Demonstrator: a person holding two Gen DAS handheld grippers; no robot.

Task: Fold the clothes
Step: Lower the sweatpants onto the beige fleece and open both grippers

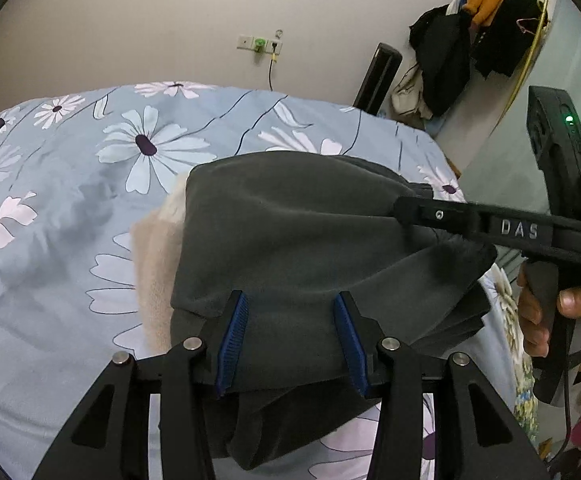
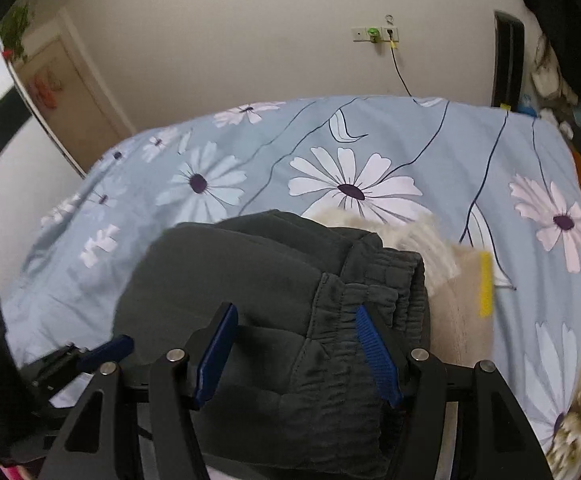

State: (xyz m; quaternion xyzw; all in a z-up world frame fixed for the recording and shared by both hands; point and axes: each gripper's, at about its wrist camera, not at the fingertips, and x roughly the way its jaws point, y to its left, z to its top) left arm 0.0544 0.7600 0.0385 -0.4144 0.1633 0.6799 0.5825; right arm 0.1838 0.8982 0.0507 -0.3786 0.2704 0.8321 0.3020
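A dark grey pair of trousers (image 1: 298,232) lies folded on the bed, partly over a beige fuzzy garment (image 1: 156,264). My left gripper (image 1: 292,336) is open, its blue pads either side of the grey cloth's near edge. My right gripper (image 2: 296,354) is open over the elastic waistband (image 2: 374,300) of the trousers (image 2: 230,276). In the left wrist view the right gripper (image 1: 402,208) reaches in from the right, its tip on the cloth. The beige garment (image 2: 450,280) shows a yellow tag (image 2: 486,284). The left gripper's blue tip (image 2: 110,350) shows at lower left.
The bed carries a blue flowered sheet (image 1: 70,184). A wall with a socket and cable (image 1: 264,46) stands behind. Clothes hang on a rack (image 1: 478,40) at the right. A door (image 2: 70,96) is at the far left.
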